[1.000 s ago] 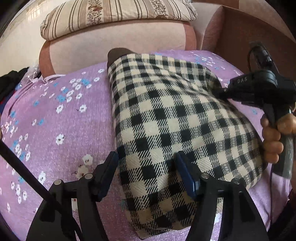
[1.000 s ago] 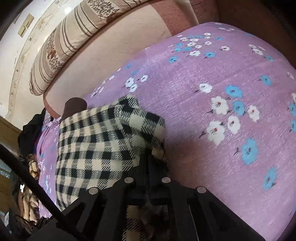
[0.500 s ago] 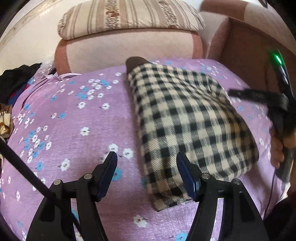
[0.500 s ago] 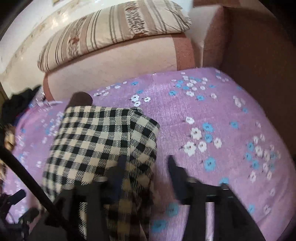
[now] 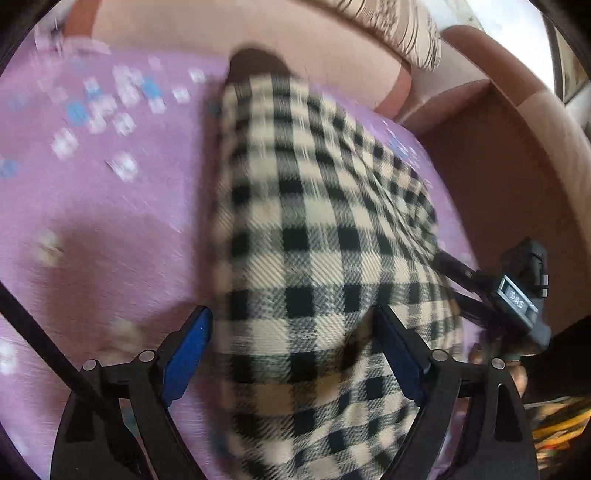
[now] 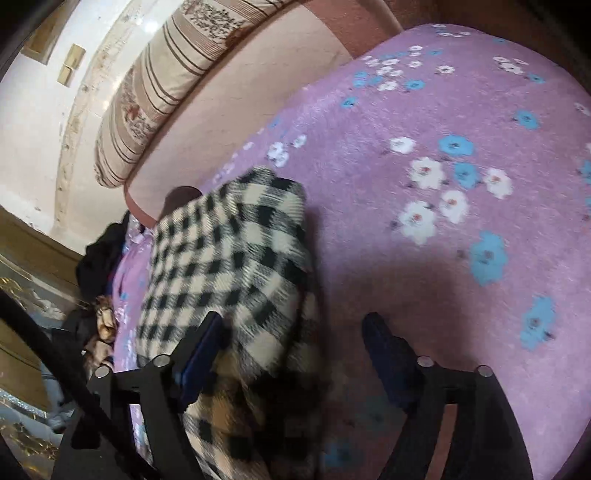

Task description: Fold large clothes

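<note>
A folded black-and-cream checked garment (image 5: 314,240) lies on the purple floral cover (image 5: 92,203). A dark brown part (image 5: 255,62) shows at its far end. My left gripper (image 5: 295,332) hangs low over the garment's near end. Its jaws are opening, the cloth lies between them and the pads do not press on it. In the right wrist view my right gripper (image 6: 295,343) straddles the right edge of the garment (image 6: 229,266); its jaws are opening too and have no grip on the cloth. The left wrist view shows the right gripper (image 5: 458,288) at the garment's right side.
A striped cushion (image 6: 166,74) lies on the sofa's pink backrest (image 5: 221,29). A brown armrest (image 5: 517,166) bounds the cover on the right. Dark clothes (image 6: 99,258) are piled past the cover's left end. Bare floral cover (image 6: 443,221) stretches to the garment's right.
My right gripper has let go of the garment's corner and spread its jaws. The left gripper has come in closer over the garment, rolled, and widened.
</note>
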`<state>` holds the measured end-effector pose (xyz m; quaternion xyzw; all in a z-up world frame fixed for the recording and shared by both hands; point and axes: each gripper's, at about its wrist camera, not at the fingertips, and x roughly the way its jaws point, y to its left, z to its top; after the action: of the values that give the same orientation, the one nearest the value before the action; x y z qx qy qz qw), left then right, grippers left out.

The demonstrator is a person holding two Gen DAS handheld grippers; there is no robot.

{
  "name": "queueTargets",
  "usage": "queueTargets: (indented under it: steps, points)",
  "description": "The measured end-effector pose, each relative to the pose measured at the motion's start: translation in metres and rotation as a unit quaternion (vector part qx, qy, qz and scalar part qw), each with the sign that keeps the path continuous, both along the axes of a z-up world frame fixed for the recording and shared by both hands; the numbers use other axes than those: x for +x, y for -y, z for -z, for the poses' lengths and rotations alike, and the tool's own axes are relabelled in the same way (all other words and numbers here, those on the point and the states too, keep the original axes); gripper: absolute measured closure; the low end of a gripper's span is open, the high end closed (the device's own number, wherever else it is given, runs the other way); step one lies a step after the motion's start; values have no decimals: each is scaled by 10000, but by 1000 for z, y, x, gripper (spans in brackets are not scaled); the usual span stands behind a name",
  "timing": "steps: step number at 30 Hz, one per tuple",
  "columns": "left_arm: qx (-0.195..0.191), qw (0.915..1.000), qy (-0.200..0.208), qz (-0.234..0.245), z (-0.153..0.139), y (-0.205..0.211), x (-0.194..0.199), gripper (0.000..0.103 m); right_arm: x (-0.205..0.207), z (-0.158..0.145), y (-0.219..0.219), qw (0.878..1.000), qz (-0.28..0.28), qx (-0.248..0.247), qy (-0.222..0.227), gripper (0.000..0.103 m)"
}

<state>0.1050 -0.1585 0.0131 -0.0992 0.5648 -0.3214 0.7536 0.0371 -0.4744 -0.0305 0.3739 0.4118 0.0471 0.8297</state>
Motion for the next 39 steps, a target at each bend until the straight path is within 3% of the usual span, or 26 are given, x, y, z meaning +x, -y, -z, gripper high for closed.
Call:
queueTargets:
  steps: [2,3,4,6,10,13,15,16,19,22,25,27,28,29,30,32,34,37,39]
  points:
    - [-5,10000,70,-35,0,4,-5,12,10,2,-9,9996,-201,219,29,25]
    - [24,9999,124,-3,-2,5,-6,21,17,5,-19,9984,-408,402,-21,46]
    - [55,9999,149,-53,-5,2,-7,37,22,7,-25,9981,-453,415,-90,51]
    - [-49,9998,164,-47,-17,-5,-5,54,28,-2,-37,9987,-468,180,-38,62]
    - [-134,9982,592,-29,-57,-13,-3,58,27,-47,-50,9957,-624,243,648,80]
    - [-130,9963,845,9,-73,-14,-3,58,23,-70,-54,9924,-664,181,1024,80]
    - [53,9963,861,-10,-68,-10,-3,54,25,-66,-52,9936,-583,181,953,78]
    - [301,9958,868,-48,-59,-8,-3,48,26,-57,-50,9957,-480,156,774,75]
    - [1177,9900,775,-106,-28,-8,-6,44,34,-21,-43,9995,-204,-236,-107,68]
    - [1090,9889,988,-227,-37,-19,-24,44,24,-23,-34,9998,16,-176,-78,67]
    - [858,9849,1475,-277,-63,-35,-53,44,8,-54,-38,9984,39,-404,394,67]
    - [910,9823,1624,-211,-70,-34,-62,44,1,-68,-50,9974,-253,-183,655,67]
    - [1125,9795,1668,-121,-66,-31,-69,45,-1,-69,-61,9961,-498,16,728,67]
    - [1331,9768,1675,-74,-58,-33,-71,48,-3,-66,-73,9945,-753,191,709,67]
    - [1515,9747,1639,-48,-49,-31,-71,59,-4,-62,-83,9933,-910,285,654,68]
    - [1752,9738,1448,-53,-26,-34,-75,60,-12,-44,-97,9904,-1222,484,422,67]
    - [1786,9738,1408,-77,-15,-43,-82,58,-16,-19,-109,9864,-1449,769,68,68]
    - [1707,9757,1363,-173,-14,-56,-95,57,-30,11,-115,9833,-1362,1174,-292,72]
    - [1603,9779,1316,-268,-14,-63,-100,57,-40,10,-121,9842,-1404,1021,-343,72]
